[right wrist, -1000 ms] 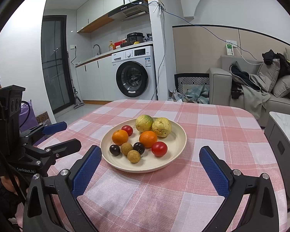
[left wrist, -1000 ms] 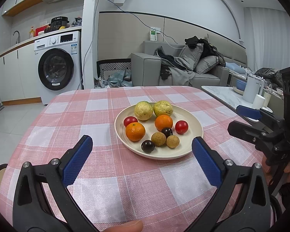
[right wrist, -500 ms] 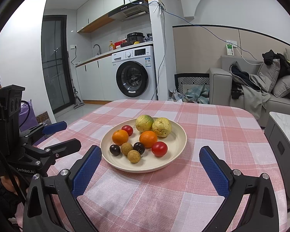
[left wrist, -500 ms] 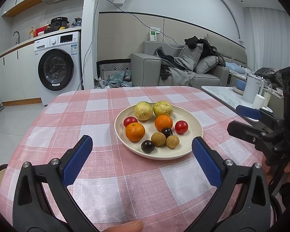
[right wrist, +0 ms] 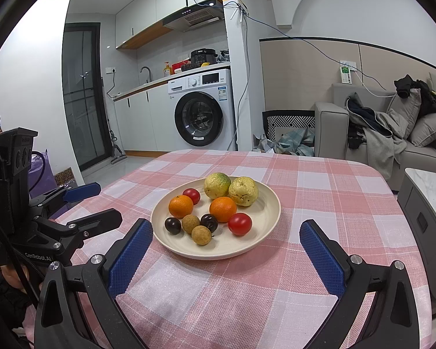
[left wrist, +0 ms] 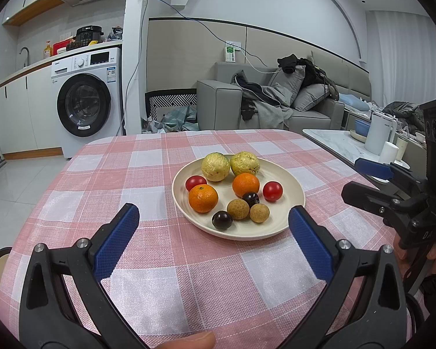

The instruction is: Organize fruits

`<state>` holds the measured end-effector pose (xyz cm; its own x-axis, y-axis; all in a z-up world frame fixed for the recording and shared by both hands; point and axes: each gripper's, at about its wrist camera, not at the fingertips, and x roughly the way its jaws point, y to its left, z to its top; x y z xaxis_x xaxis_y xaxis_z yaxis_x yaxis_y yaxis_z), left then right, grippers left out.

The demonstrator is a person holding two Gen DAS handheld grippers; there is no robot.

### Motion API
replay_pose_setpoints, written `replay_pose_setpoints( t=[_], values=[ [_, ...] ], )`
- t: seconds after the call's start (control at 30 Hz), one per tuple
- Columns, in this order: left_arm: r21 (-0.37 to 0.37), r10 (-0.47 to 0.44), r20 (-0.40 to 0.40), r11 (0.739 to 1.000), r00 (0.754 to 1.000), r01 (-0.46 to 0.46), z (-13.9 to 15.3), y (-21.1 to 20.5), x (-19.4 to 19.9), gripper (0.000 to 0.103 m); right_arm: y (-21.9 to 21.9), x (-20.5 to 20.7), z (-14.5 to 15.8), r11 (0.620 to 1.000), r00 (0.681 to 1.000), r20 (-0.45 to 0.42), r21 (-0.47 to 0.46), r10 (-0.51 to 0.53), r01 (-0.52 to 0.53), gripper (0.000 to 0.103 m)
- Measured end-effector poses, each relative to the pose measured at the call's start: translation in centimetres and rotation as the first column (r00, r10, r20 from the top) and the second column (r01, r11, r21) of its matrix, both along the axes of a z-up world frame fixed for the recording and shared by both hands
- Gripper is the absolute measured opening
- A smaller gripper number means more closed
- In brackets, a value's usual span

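Fruit heaped on cream plate (left wrist: 293, 203) | left gripper (left wrist: 213, 226) spread wide, empty | right gripper (right wrist: 226, 247) spread wide, empty

Fruits (left wrist: 238, 192) lie in a plate (left wrist: 293, 212) on the table (left wrist: 101, 180).

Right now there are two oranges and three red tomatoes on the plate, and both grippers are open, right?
Almost. The plate holds two tomatoes, not three; the right wrist view shows it. Two oranges, yes, and both hand-held grippers, left and right, are open.
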<state>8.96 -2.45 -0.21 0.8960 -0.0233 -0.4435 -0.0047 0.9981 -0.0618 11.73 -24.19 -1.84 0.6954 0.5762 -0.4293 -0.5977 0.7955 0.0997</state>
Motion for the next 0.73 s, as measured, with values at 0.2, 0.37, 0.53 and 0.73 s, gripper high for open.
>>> replay_pose_setpoints(
  t=[0.2, 0.37, 0.53, 0.73],
  values=[
    [0.001, -0.001, 0.0, 1.0, 1.0, 0.001, 0.02, 0.0, -0.01, 0.102, 0.01, 0.0, -0.01, 1.0, 1.0, 0.0, 0.0, 0.0, 0.0, 0.103],
    [0.002, -0.002, -0.001, 1.0, 1.0, 0.002, 0.03, 0.0, -0.03, 0.102, 0.02, 0.0, -0.02, 1.0, 1.0, 0.0, -0.001, 0.001, -0.001, 0.103],
    [0.004, -0.005, 0.005, 1.0, 1.0, 0.005, 0.27, -0.06, -0.16, 0.102, 0.04, 0.0, -0.01, 1.0, 1.0, 0.0, -0.003, 0.003, -0.003, 0.103],
    [0.005, -0.003, 0.005, 1.0, 1.0, 0.003, 0.38, -0.11, -0.26, 0.102, 0.1, 0.04, 0.04, 1.0, 1.0, 0.0, -0.005, 0.005, -0.005, 0.103]
  ],
)
